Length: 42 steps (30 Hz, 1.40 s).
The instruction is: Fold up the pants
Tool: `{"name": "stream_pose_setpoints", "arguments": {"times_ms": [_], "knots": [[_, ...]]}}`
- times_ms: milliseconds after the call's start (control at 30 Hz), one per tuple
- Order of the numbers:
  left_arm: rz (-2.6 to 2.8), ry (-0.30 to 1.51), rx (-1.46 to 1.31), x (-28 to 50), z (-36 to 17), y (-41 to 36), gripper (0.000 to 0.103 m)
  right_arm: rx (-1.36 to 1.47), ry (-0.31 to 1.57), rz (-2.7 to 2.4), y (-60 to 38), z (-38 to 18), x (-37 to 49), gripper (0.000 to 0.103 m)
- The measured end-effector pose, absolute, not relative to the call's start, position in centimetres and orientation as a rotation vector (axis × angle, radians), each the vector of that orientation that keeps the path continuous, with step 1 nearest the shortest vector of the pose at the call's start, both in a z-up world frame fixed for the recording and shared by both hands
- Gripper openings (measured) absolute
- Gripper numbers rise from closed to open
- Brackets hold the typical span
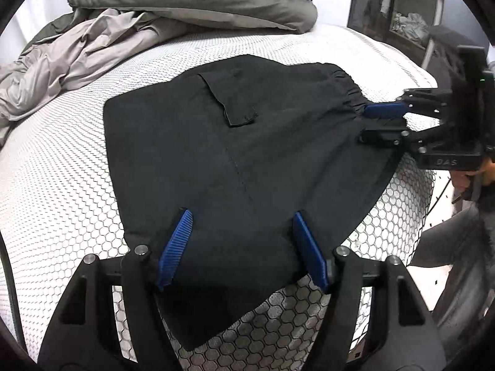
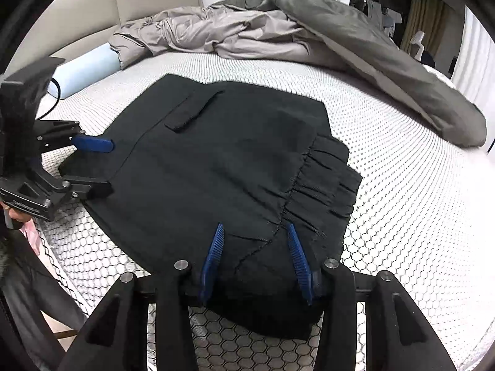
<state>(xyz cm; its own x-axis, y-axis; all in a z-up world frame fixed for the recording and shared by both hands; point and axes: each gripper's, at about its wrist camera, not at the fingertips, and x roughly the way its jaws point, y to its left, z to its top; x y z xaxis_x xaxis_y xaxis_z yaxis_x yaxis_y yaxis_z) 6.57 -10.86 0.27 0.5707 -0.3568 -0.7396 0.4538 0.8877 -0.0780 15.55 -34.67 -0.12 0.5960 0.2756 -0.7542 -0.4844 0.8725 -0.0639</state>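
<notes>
Black pants (image 1: 241, 142) lie folded flat on a white honeycomb-patterned mattress (image 1: 62, 185), pocket flap up; they also show in the right wrist view (image 2: 222, 160). My left gripper (image 1: 243, 216) is open, its blue pads straddling the near folded end of the pants. My right gripper (image 2: 255, 228) is open, its pads either side of the elastic waistband corner (image 2: 321, 185). The right gripper also shows in the left wrist view (image 1: 371, 123), the left gripper in the right wrist view (image 2: 105, 167). Neither visibly pinches the cloth.
A rumpled grey duvet (image 2: 355, 40) and beige sheet (image 2: 216, 37) lie heaped across the far side of the bed. A pale blue pillow (image 2: 86, 71) sits by the headboard. The mattress edge (image 1: 411, 225) drops off close to the pants.
</notes>
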Motion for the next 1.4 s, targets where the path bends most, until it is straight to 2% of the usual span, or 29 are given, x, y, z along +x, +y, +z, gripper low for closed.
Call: {"name": "stream_pose_setpoints", "arguments": {"times_ms": [167, 300, 400, 433, 500, 667, 800, 867, 967, 1033, 1100, 1233, 1400], "knots": [[-0.480, 0.765, 0.061, 7.0, 2.3, -11.2, 0.065, -0.108, 0.775, 0.520, -33.0, 2.0, 16.5, 0.044], [-0.452, 0.820, 0.114, 9.5, 0.1, -12.5, 0.062, -0.160, 0.862, 0.532, -29.2, -0.8, 19.3, 0.044], [-0.479, 0.818, 0.132, 9.0, 0.1, -12.0, 0.059, -0.277, 0.856, 0.469, -29.9, -1.6, 18.8, 0.043], [-0.486, 0.825, 0.124, 8.6, 0.1, -11.3, 0.059, -0.295, 0.855, 0.427, -30.8, -1.3, 18.5, 0.037], [-0.482, 0.837, 0.111, 7.9, 0.1, -10.2, 0.060, -0.294, 0.855, 0.408, -33.0, -0.6, 17.6, 0.034], [-0.468, 0.818, 0.081, 7.2, 1.5, -9.3, 0.059, -0.259, 0.825, 0.397, -33.6, 0.5, 16.6, 0.038], [-0.445, 0.803, 0.031, 9.8, 2.6, -9.8, 0.059, -0.126, 0.812, 0.484, -30.8, 1.6, 17.9, 0.039], [-0.420, 0.847, 0.046, 11.6, 1.7, -10.4, 0.046, -0.145, 0.840, 0.492, -28.4, 0.9, 18.9, 0.039], [-0.437, 0.866, 0.041, 12.8, 0.2, -9.8, 0.042, -0.222, 0.906, 0.480, -26.5, -1.4, 20.9, 0.039], [-0.452, 0.863, 0.039, 12.6, 0.4, -9.0, 0.040, -0.310, 0.878, 0.456, -27.0, -1.2, 20.5, 0.039], [-0.434, 0.871, 0.029, 12.2, 0.4, -7.8, 0.035, -0.412, 0.863, 0.335, -28.9, -0.7, 20.2, 0.037], [-0.401, 0.880, 0.010, 12.1, 0.7, -7.3, 0.034, -0.329, 0.883, 0.371, -32.5, 0.4, 19.3, 0.039], [-0.386, 0.791, -0.018, 11.6, 3.6, -7.3, 0.034, -0.171, 0.851, 0.446, -31.2, 2.7, 20.0, 0.041]]}}
